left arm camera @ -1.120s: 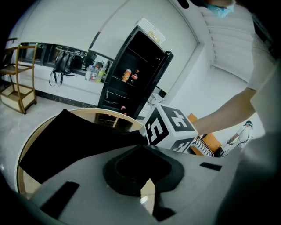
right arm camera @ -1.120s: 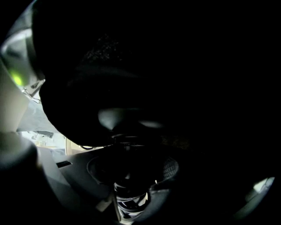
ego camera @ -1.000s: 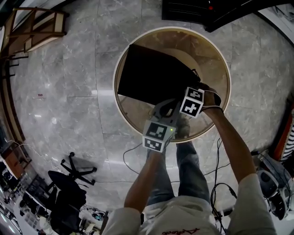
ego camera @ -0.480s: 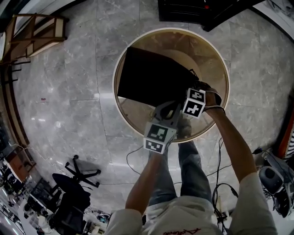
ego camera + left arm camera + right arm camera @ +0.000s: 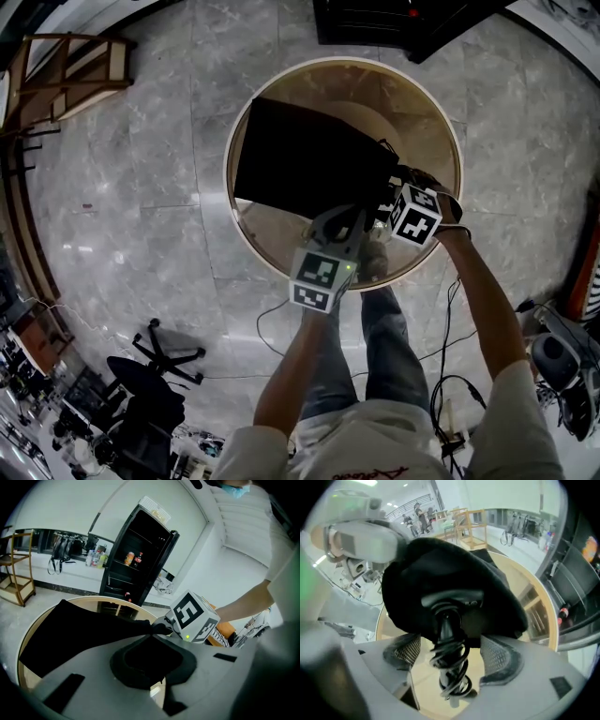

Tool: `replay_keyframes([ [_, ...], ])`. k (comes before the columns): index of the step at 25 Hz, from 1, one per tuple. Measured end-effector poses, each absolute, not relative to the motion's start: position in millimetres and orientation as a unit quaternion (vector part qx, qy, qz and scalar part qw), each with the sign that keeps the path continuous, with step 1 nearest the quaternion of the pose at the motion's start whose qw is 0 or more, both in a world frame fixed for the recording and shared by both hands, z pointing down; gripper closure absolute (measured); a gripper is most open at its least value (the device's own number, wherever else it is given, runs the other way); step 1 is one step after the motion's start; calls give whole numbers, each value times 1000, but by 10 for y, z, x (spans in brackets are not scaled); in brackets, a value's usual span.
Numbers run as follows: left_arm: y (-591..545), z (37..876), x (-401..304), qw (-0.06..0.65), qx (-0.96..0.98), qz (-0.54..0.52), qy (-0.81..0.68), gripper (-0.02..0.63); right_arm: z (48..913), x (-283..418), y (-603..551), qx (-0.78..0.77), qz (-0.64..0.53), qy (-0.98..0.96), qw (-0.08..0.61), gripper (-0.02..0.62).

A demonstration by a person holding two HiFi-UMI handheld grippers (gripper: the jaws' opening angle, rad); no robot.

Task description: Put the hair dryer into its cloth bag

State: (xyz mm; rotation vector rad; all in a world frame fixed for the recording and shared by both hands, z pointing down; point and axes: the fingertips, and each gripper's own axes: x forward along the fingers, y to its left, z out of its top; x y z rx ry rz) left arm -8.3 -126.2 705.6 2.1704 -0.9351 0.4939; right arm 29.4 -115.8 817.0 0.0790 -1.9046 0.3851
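A black cloth bag (image 5: 309, 164) lies on the round wooden table (image 5: 272, 234). My left gripper (image 5: 345, 221) is shut on the bag's near edge (image 5: 147, 660). The hair dryer is mostly inside the bag (image 5: 440, 569). Only its black handle (image 5: 445, 620) and coiled cord (image 5: 452, 679) stick out of the mouth. My right gripper (image 5: 451, 646) straddles that handle, and its jaws have just been opening. Both mesh pads (image 5: 499, 653) stand off the handle. In the head view the right gripper (image 5: 386, 202) sits at the bag's right corner.
A black glass-door cabinet (image 5: 136, 564) stands past the table's far side. A wooden shelf unit (image 5: 66, 56) is at the upper left, with office chairs (image 5: 141, 375) at the lower left. Cables (image 5: 441, 309) run over the marble floor by the person's legs.
The right gripper has drawn back a little to the right, away from the bag, and its jaws have spread off the dryer's handle. The left gripper stays shut on the bag.
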Motion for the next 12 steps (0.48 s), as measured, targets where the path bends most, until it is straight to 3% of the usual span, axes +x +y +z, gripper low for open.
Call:
replay_keyframes([
  [12, -1210, 7104, -51, 354, 839, 204, -359, 574, 8259, 863, -1008, 86, 157, -804, 568, 219],
])
